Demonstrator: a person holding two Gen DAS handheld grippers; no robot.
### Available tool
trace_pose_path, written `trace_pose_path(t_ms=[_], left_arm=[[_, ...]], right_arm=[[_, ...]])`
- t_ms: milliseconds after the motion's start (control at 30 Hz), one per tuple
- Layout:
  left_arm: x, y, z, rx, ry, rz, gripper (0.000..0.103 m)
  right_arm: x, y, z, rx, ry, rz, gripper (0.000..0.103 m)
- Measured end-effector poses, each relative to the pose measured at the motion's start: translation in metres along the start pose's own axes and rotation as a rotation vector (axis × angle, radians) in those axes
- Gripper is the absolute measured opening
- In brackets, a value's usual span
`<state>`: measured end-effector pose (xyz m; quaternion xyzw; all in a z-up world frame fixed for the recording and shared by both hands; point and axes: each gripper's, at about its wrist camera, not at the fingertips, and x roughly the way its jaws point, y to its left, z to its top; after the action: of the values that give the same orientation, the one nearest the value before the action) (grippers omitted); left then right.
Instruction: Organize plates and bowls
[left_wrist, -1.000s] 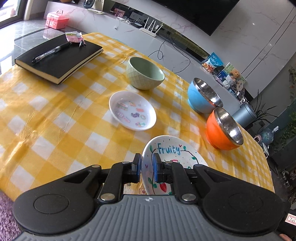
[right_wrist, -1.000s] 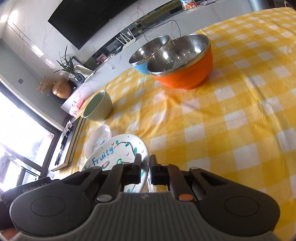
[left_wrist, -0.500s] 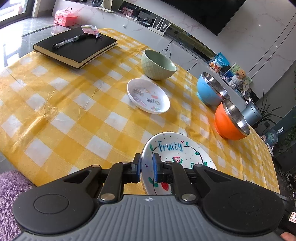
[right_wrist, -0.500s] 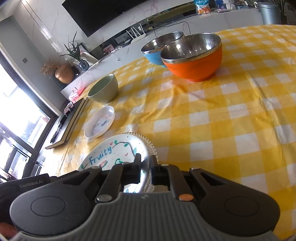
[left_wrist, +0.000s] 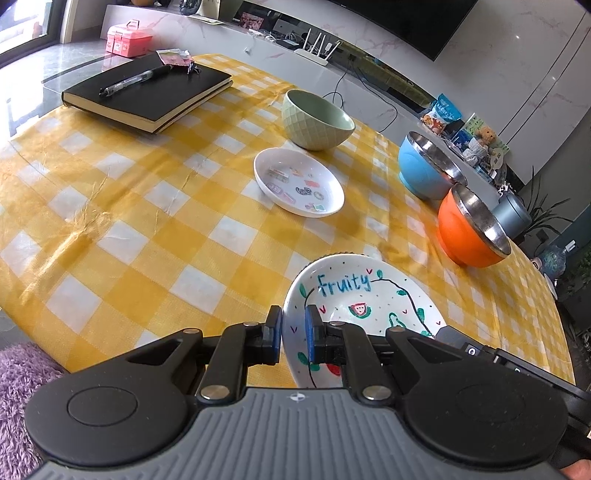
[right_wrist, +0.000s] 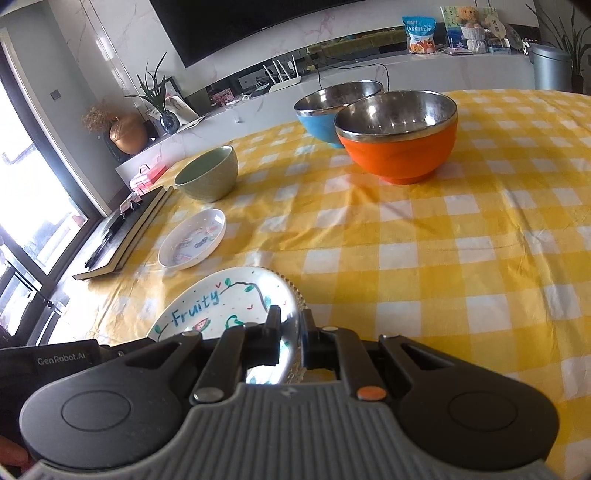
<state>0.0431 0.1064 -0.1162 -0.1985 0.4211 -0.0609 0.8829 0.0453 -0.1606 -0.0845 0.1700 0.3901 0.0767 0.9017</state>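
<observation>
Both tools are clamped on the glazed "Fruity" plate (left_wrist: 364, 295), the left gripper (left_wrist: 293, 338) on its near-left rim and the right gripper (right_wrist: 298, 334) on its right rim, over the checked tablecloth (left_wrist: 147, 206). Ahead and leftward (nearer the left hand) lies the small sticker-printed plate (left_wrist: 299, 181); beyond it stands the quilted green bowl (left_wrist: 316, 120), and to the right the steel-lined orange bowl (left_wrist: 471, 230) and blue bowl (left_wrist: 424, 170).

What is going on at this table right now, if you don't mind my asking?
A person with a hand-held gripper in each hand is tidying dishes. Both the left gripper and the right gripper are clamped on the rim of the "Fruity" plate, from opposite sides, at the near edge of the yellow checked table. A small white dish, a green bowl, a blue bowl and an orange bowl sit farther back, untouched.
</observation>
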Motion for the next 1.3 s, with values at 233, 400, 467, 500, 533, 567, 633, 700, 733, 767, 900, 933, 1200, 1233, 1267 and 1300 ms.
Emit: trace_pose_path(t_ms=[233, 400, 467, 500, 533, 567, 633, 700, 733, 767, 900, 933, 1200, 1233, 1267, 1300], left_arm=[[0.002, -0.003, 0.001, 0.009, -0.003, 0.01, 0.014], [0.003, -0.005, 0.001, 0.024, -0.005, 0.021, 0.014], [0.003, -0.006, 0.001, 0.033, -0.006, 0.025, 0.014], [0.003, -0.006, 0.001, 0.034, -0.005, 0.026, 0.014], [0.003, -0.007, 0.001, 0.037, -0.005, 0.029, 0.014], [0.003, -0.008, 0.001, 0.04, -0.005, 0.03, 0.015], [0.003, -0.009, 0.002, 0.048, -0.005, 0.035, 0.015], [0.003, -0.01, 0.001, 0.058, -0.006, 0.041, 0.015], [0.003, -0.011, 0.002, 0.063, -0.006, 0.043, 0.015], [0.003, -0.011, 0.002, 0.067, -0.006, 0.044, 0.015], [-0.001, -0.011, 0.003, 0.072, -0.014, 0.043, 0.015], [-0.003, -0.012, 0.005, 0.078, -0.019, 0.044, 0.015], [-0.011, -0.011, 0.021, 0.073, -0.048, 0.046, 0.029], [-0.01, -0.011, 0.023, 0.076, -0.05, 0.049, 0.03], [-0.009, -0.01, 0.026, 0.078, -0.05, 0.054, 0.032], [-0.009, -0.01, 0.028, 0.078, -0.051, 0.057, 0.034]], right_arm=[[0.004, 0.007, 0.0, -0.059, -0.016, -0.034, 0.008], [0.005, 0.013, -0.002, -0.111, -0.024, -0.065, 0.009], [0.006, 0.016, -0.002, -0.139, -0.024, -0.081, 0.008], [0.006, 0.017, -0.003, -0.15, -0.024, -0.089, 0.007], [0.007, 0.019, -0.003, -0.162, -0.024, -0.098, 0.007], [0.007, 0.019, -0.004, -0.172, -0.022, -0.108, 0.007], [0.007, 0.02, -0.004, -0.18, -0.021, -0.113, 0.006], [0.007, 0.02, -0.004, -0.186, -0.02, -0.114, 0.007], [0.007, 0.02, -0.004, -0.188, -0.02, -0.114, 0.007], [0.007, 0.021, -0.003, -0.19, -0.019, -0.114, 0.007], [0.005, 0.018, -0.001, -0.168, -0.017, -0.103, 0.009], [0.003, 0.018, 0.0, -0.163, -0.02, -0.103, 0.009], [-0.002, 0.017, 0.019, -0.133, -0.043, -0.09, 0.023], [-0.001, 0.017, 0.022, -0.127, -0.042, -0.085, 0.025], [0.0, 0.017, 0.025, -0.116, -0.036, -0.079, 0.027], [0.002, 0.017, 0.028, -0.106, -0.032, -0.076, 0.027]])
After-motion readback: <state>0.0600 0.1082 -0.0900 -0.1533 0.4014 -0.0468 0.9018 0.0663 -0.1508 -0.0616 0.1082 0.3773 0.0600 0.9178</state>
